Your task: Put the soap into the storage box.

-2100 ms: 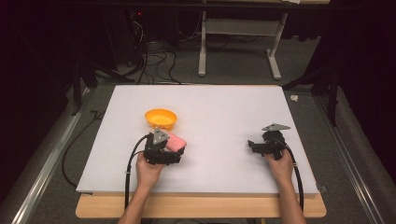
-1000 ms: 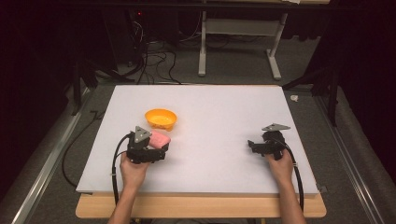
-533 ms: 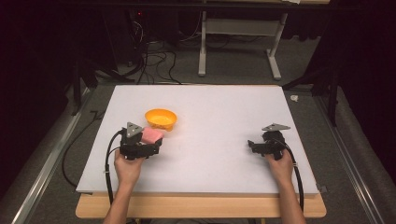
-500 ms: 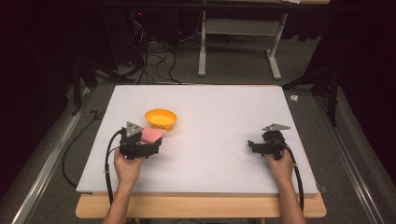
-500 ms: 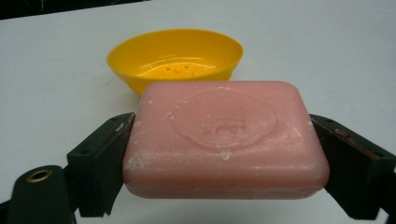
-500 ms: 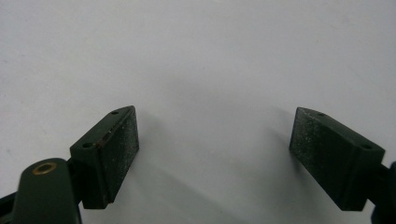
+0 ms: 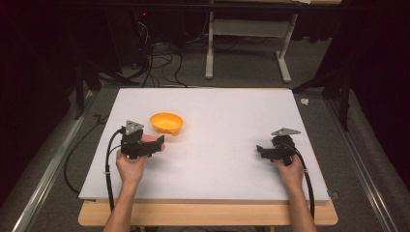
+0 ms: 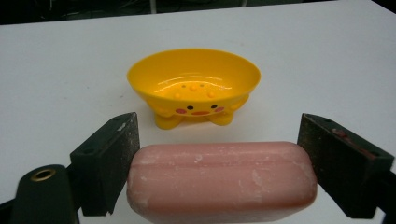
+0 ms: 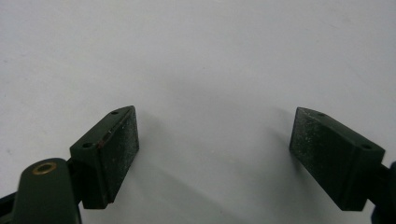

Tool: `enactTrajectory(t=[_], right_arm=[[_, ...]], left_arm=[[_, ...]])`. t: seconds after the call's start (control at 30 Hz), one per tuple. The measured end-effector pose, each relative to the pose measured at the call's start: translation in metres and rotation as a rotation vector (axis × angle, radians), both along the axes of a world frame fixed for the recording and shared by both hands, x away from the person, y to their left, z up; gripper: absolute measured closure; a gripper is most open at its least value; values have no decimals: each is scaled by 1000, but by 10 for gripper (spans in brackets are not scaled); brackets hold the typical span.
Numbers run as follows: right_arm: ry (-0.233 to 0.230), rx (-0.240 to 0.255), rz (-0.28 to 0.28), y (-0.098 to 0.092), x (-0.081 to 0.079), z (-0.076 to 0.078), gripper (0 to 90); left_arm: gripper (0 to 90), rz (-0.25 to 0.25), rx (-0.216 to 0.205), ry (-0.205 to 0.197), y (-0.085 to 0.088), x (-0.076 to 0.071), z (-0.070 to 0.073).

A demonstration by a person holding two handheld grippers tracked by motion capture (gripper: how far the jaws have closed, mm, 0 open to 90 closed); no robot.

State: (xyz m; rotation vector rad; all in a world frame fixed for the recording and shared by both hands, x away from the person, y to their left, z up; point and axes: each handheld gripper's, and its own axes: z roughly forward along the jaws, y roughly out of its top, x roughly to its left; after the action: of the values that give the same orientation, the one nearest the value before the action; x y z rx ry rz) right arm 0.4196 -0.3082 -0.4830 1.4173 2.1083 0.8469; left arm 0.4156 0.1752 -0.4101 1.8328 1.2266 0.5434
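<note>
the left claw (image 8: 219,179) holds the pink soap (image 8: 222,179) tight, just in front of the yellow dish (image 8: 194,84). the soap is not in the dish yet. the right claw (image 9: 215,158) is wide open and holds nothing.

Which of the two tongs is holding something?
The left tongs, near the yellow soap dish, clamp a pink soap bar; the right tongs gape empty over bare table.
</note>
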Motion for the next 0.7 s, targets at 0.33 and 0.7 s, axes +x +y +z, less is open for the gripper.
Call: enactTrajectory(t=[0.33, 0.7], right_arm=[[1, 3, -2, 0, 0, 0, 162], [2, 2, -1, 0, 0, 0, 162]], left_arm=[[149, -3, 1, -7, 0, 13, 11], [149, -8, 8, 0, -5, 36, 19]])
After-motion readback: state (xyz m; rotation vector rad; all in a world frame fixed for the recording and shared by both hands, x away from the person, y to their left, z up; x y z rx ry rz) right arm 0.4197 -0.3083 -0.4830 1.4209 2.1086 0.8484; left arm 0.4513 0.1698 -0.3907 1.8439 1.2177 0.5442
